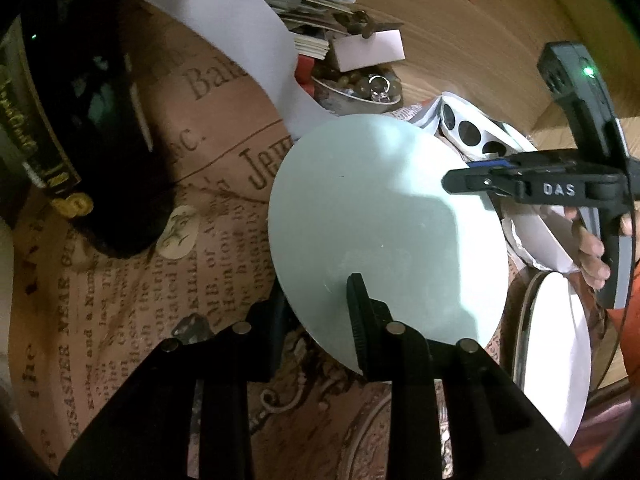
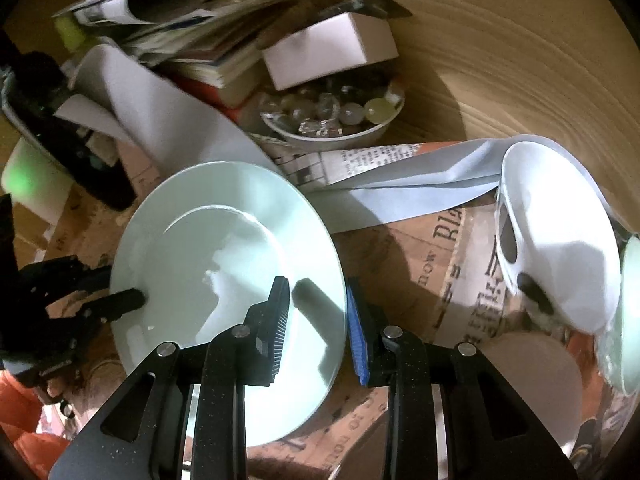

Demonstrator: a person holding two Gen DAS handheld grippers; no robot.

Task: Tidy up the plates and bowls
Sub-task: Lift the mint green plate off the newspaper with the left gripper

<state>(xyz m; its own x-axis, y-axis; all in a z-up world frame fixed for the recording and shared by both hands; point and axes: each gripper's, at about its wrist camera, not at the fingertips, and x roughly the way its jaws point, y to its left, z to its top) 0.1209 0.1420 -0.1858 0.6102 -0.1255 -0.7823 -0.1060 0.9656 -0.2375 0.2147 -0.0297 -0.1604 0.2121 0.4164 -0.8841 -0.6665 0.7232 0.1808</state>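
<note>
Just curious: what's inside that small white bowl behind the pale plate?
The small white bowl holds round glassy beads and a few clear trinkets. Whatever lies beneath them stays covered.

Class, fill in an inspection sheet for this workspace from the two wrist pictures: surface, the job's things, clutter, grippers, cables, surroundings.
Surface: table under a newspaper-print cloth.
Job's things: pale green plate held by opposite rims; white plate and dotted white bowl to its right.
Clutter: bowl of beads, stack of books, white box, sheets of paper, dark bottle.
Grippers: left gripper shut on the plate's rim; right gripper shut on the opposite rim. A hand holds the right gripper.
Cables: thin dark cable beside the right gripper's handle.
Surroundings: bare wooden tabletop behind.
</note>
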